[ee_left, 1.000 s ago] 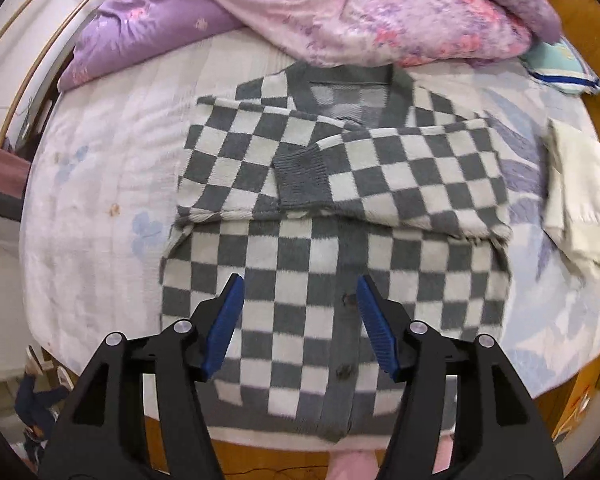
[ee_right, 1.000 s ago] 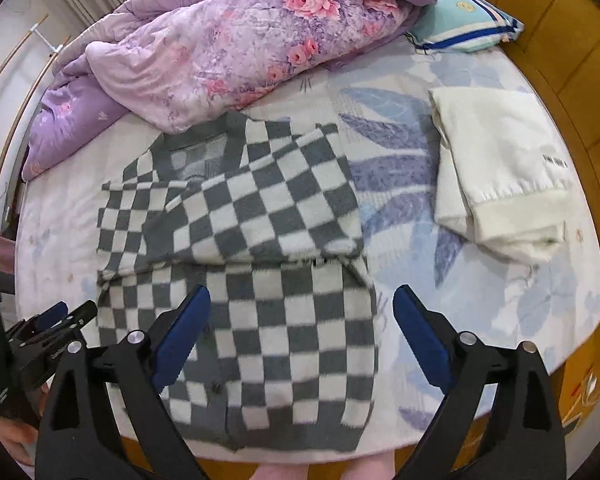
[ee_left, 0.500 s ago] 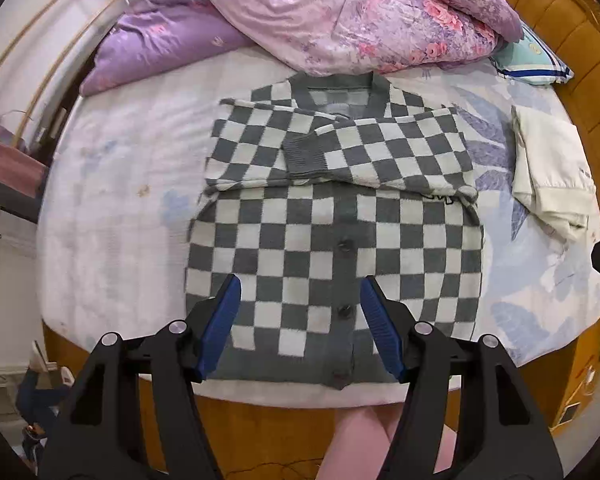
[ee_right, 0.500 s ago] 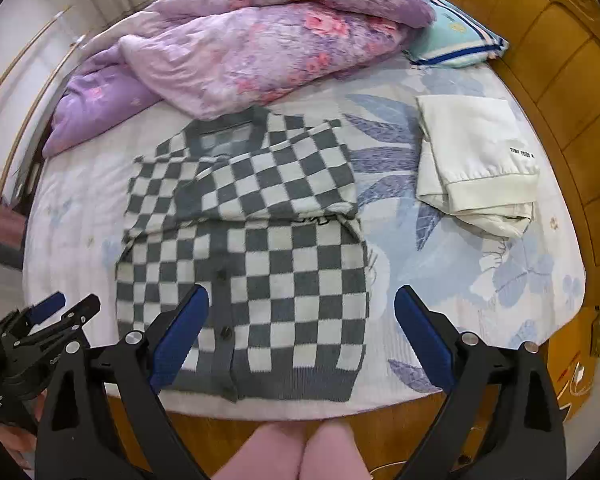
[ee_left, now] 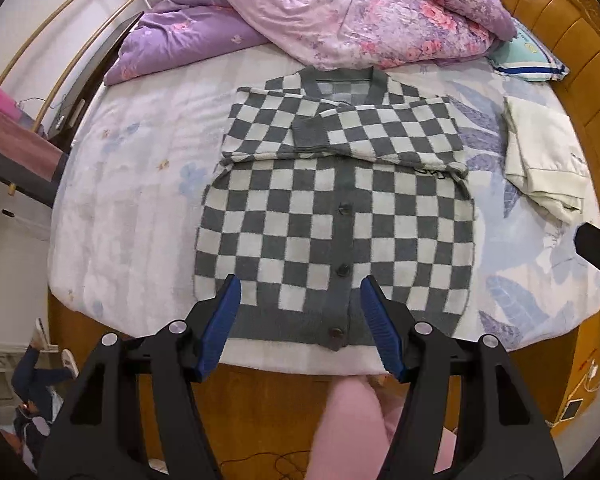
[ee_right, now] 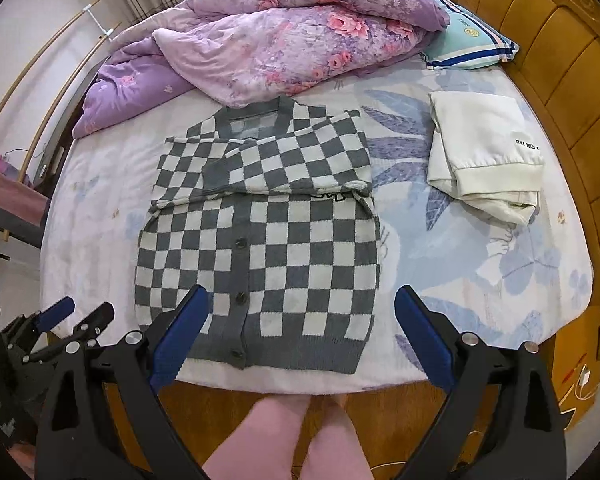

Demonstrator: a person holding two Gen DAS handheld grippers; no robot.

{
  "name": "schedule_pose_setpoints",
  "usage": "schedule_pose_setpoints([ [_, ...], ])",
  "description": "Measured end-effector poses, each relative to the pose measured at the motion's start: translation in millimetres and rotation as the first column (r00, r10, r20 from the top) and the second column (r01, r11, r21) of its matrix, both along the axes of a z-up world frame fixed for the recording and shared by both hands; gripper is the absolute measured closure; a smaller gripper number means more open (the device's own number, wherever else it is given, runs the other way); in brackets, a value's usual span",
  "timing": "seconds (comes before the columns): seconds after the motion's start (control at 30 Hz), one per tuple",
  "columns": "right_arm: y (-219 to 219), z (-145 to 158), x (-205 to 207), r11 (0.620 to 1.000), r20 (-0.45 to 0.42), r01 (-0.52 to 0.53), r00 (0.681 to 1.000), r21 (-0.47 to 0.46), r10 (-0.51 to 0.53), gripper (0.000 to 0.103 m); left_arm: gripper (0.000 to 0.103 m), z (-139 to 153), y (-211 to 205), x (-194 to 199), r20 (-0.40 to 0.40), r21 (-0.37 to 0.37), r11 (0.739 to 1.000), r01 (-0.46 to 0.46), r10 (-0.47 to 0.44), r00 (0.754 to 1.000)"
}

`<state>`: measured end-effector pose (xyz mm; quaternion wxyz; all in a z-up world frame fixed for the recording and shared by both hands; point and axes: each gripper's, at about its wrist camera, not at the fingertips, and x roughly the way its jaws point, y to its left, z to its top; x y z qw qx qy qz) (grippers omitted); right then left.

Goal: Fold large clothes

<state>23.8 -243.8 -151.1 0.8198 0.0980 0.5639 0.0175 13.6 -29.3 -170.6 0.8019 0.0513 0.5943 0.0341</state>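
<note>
Covering the wooden bed (ee_right: 572, 128), a floral sheet (ee_left: 140, 200) bears the checkered cardigan (ee_left: 332, 224); both tongs released, seemingly above it.

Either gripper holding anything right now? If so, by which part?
Nothing held. Left gripper and right gripper are both open above the checkered cardigan, fingers empty.
</note>
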Motion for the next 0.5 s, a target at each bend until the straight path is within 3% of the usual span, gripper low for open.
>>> schedule_pose_setpoints([
  [0.3,26.9,-11.6,9.4,0.999,-0.048,0.031,0.998,-0.029,-0.032,0.012,0.038,-4.6,16.3,18.4,-0.011,-0.024,0.999,0.045,-0.045,0.999],
  [0.5,58.6,-20.4,28.6,0.991,-0.075,0.132,0.988,-0.028,-0.133,0.012,0.038,-14.2,43.7,52.3,-0.042,-0.036,0.989,0.145,-0.146,0.988],
])
